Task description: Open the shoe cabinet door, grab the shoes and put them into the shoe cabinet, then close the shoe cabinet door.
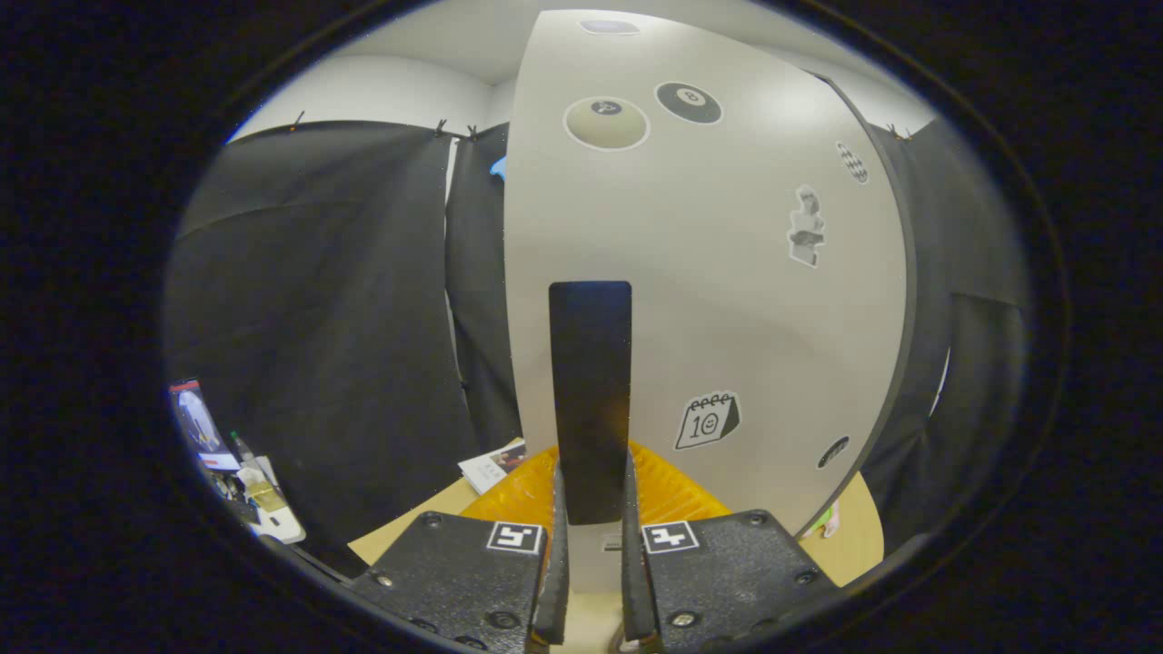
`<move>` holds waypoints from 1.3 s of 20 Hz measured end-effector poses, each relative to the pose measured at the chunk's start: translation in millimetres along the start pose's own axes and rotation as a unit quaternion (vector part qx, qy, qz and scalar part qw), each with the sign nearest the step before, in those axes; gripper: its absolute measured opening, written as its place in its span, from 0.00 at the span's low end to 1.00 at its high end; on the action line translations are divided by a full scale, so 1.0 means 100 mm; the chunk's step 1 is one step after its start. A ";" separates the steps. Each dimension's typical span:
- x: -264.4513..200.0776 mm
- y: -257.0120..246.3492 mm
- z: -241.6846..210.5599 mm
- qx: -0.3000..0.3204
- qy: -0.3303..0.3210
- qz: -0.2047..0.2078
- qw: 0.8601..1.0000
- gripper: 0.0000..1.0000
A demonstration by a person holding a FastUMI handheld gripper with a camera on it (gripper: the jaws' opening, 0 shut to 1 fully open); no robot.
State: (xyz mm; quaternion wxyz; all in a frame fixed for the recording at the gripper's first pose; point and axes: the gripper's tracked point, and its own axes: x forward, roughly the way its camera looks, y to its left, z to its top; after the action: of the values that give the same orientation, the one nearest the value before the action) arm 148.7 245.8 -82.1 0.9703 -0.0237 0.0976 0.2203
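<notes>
Your tongs point(591, 545) are closed on the black door handle point(590, 391) at frame centre. Judged step: door operation. Next, swing the cabinet door point(727, 272) steadily.

Even indoor light, strong fisheye warp

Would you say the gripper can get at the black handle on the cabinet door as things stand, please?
Probably yes: the gripper already has the black handle of the cabinet door between its fingers, which look closed against its lower end. Nothing lies in the way.
</notes>
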 end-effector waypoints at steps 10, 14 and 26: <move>-0.59 -0.31 -0.12 0.004 0.000 -0.022 1.000 0.26; -0.76 -0.46 -0.14 0.012 -0.002 -0.042 0.999 0.24; -1.02 -0.88 -0.16 0.031 -0.018 -0.135 0.990 0.09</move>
State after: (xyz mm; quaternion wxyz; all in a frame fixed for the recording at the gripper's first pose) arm 93.8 122.1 -77.5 0.9930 -0.0024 0.0827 0.0841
